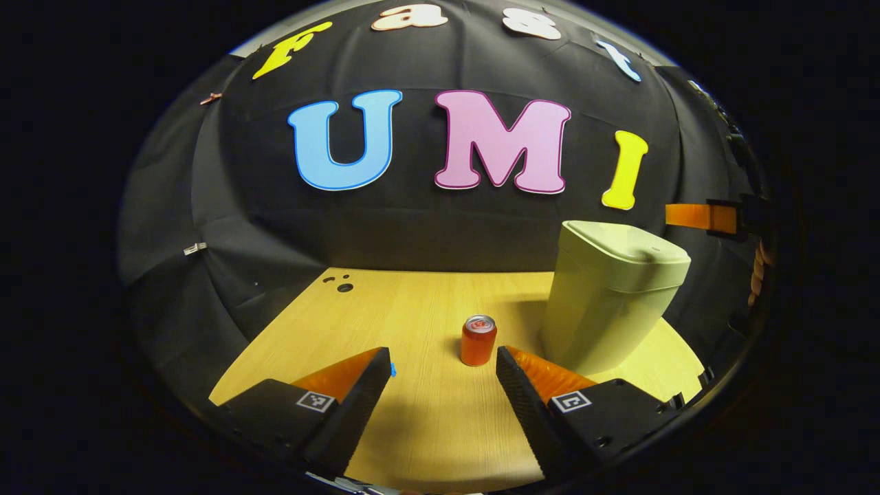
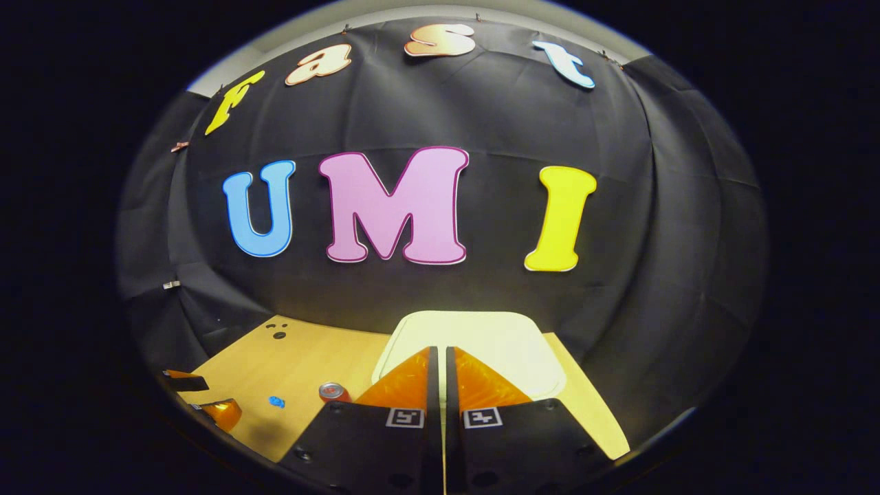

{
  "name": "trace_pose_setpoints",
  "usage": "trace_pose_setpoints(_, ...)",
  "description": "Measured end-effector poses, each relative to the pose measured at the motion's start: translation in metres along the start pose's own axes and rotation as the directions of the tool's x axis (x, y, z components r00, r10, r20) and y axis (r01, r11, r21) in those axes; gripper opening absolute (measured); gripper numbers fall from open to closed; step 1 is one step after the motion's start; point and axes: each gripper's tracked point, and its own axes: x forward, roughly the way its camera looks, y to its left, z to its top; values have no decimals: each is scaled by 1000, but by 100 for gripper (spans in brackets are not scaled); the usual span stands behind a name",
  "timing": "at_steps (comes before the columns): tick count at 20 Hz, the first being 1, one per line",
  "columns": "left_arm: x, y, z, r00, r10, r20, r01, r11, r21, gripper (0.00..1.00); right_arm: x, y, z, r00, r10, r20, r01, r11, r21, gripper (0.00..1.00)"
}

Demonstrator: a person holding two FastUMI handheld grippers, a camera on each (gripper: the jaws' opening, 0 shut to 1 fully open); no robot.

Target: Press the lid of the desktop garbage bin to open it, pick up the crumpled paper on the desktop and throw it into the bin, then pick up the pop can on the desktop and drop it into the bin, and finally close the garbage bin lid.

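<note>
My left tool (image 1: 440, 371) hangs low over the wooden surface (image 1: 412, 323) with its fingers spread wide and nothing between them; the pop can (image 1: 478, 339) stands upright just ahead, beside the pale garbage bin (image 1: 605, 302), whose lid (image 1: 629, 249) is down. My right tool (image 2: 440, 357) hovers above that lid, fingers drawn together with only a thin gap, holding nothing. I judge the can light, thin-walled and slick, best taken across its round middle with gentle pressure. The lid looks like stiff plastic, to be pressed flat from above. I can't make out the crumpled paper.
</note>
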Motion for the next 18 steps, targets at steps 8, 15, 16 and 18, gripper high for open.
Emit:
trace_pose_setpoints(8, 12, 2, -4, 1000, -16, -26, 17, 1000, 24, 98, 33, -26, -16, 995, -70, -72, 70, 998, 0, 6)
trace_pose_setpoints(15, 22, 6, -5, 999, -12, -42, 13, 1000, 14, 98, 40, -34, -36, 988, -76, -132, 78, 997, 14, 10)
trace_pose_setpoints(16, 22, 6, -6, 999, -12, -44, 13, 1000, 14, 98, 40, -35, -37, 988, -76, -131, 79, 997, 20, 6)
trace_pose_setpoints(18, 25, 6, -9, 999, -12, -50, 13, 1000, 12, 98, 41, -34, -36, 989, -74, -129, 77, 997, 18, 6)
